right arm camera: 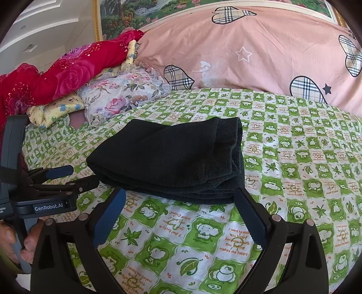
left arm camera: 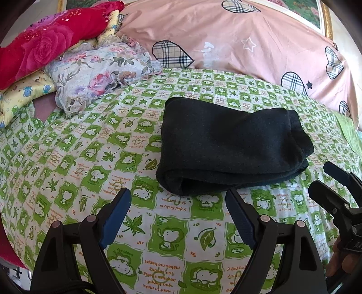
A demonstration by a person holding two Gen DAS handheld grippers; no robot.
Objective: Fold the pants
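Note:
Dark pants [left arm camera: 230, 144] lie folded into a thick bundle on the green-and-white patterned bed sheet [left arm camera: 90, 158]; they also show in the right wrist view [right arm camera: 172, 158]. My left gripper [left arm camera: 178, 199] is open and empty, just short of the bundle's near edge. My right gripper [right arm camera: 181, 199] is open and empty, its jaws apart at the bundle's near edge, not touching the cloth that I can tell. The right gripper shows at the right edge of the left wrist view [left arm camera: 328, 178], the left gripper at the left of the right wrist view [right arm camera: 83, 174].
A large pink quilt with plaid hearts [left arm camera: 237, 40] lies behind the pants. A floral pillow [left arm camera: 97, 74], a yellow pillow [left arm camera: 25, 92] and a red rose-print blanket [left arm camera: 45, 38] are piled at the back left. A framed picture [right arm camera: 144, 11] hangs behind.

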